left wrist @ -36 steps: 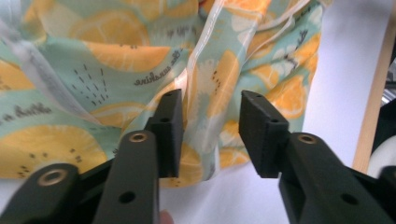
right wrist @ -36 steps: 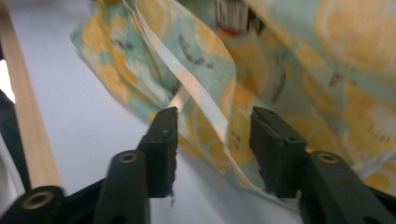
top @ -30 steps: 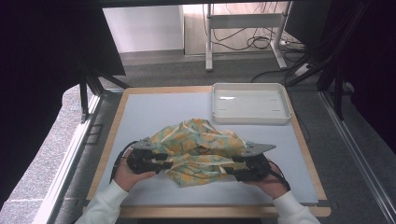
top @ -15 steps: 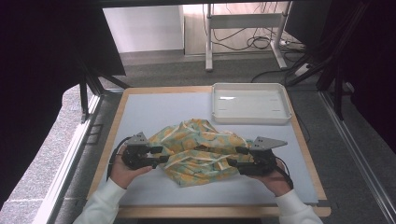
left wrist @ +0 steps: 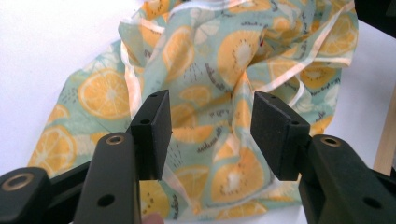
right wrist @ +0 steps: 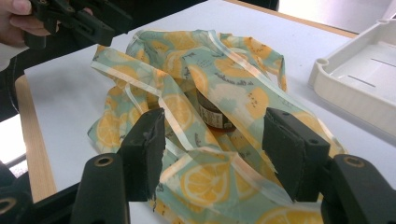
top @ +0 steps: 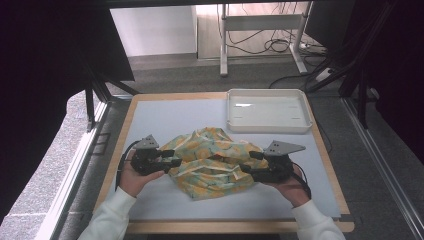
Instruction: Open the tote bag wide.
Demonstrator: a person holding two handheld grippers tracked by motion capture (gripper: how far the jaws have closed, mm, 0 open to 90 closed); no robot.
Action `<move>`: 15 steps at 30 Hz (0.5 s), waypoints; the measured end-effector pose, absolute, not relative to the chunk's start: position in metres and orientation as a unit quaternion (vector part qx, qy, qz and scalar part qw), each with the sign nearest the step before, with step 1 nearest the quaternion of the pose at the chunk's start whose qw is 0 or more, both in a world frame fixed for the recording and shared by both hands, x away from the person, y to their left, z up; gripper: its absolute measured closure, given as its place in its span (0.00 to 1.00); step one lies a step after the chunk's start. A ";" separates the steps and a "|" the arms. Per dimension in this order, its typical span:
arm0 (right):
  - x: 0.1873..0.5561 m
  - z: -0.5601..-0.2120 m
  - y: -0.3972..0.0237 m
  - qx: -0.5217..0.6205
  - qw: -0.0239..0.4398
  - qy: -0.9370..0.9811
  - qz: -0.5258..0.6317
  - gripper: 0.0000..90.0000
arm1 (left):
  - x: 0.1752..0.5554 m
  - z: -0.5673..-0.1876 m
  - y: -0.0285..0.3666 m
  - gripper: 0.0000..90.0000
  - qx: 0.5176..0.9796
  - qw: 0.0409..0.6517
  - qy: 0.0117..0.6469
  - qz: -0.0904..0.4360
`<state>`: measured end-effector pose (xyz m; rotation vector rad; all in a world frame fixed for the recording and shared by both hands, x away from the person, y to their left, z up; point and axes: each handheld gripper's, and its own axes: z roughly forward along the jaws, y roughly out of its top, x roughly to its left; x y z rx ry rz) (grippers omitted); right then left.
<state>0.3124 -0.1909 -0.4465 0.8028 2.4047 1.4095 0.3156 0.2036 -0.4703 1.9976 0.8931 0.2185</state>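
**Ana:** Two claws sit at the cloth, one on each side. That orange-slice printed cloth lies crumpled in a heap on the near middle of the bench.

**Ben:** Is anything inside the heap?

**Ana:** In the right gripper view a dark jar peeks out from a gap between the folds, lying on its side as far as I can tell. Most of it is hidden by fabric.

**Ben:** And the white tray?

**Ana:** It stands at the far right of the bench, apart from the cloth, with bare floor and low walls showing.

**Ben:** How does the left claw stand?

**Ana:** Its jaws have just been opening. In the left gripper view they stand parted over the cloth, with the pads off the fabric, holding nothing.

**Ben:** The right claw?

**Ana:** Its jaws have likewise just been opening. They are spread wide, with the cloth lying below and beyond them and a fold running by the left pad; I see no pinch on it.
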 end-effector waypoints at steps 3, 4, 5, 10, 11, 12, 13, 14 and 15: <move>0.315 -0.447 -0.185 0.274 0.118 0.825 0.480 0.44 | 0.320 -0.470 0.203 0.52 0.806 0.451 0.371 0.094; 0.316 -0.448 -0.183 0.273 0.116 0.826 0.479 0.44 | 0.322 -0.471 0.203 0.51 0.805 0.451 0.372 0.095; 0.318 -0.448 -0.180 0.273 0.116 0.827 0.477 0.44 | 0.323 -0.471 0.204 0.51 0.804 0.450 0.376 0.096; 0.323 -0.448 -0.172 0.270 0.111 0.831 0.473 0.44 | 0.333 -0.471 0.206 0.49 0.799 0.447 0.388 0.102; 0.323 -0.448 -0.171 0.270 0.112 0.831 0.473 0.44 | 0.335 -0.471 0.206 0.49 0.799 0.446 0.390 0.101; 0.324 -0.448 -0.171 0.270 0.111 0.831 0.473 0.44 | 0.338 -0.471 0.205 0.49 0.799 0.445 0.392 0.102; 0.325 -0.448 -0.170 0.271 0.110 0.831 0.473 0.44 | 0.341 -0.472 0.205 0.49 0.799 0.444 0.393 0.101; 0.325 -0.448 -0.169 0.270 0.110 0.832 0.472 0.44 | 0.343 -0.472 0.204 0.49 0.799 0.443 0.394 0.100; 0.325 -0.448 -0.169 0.271 0.110 0.831 0.473 0.44 | 0.346 -0.473 0.204 0.49 0.800 0.441 0.394 0.098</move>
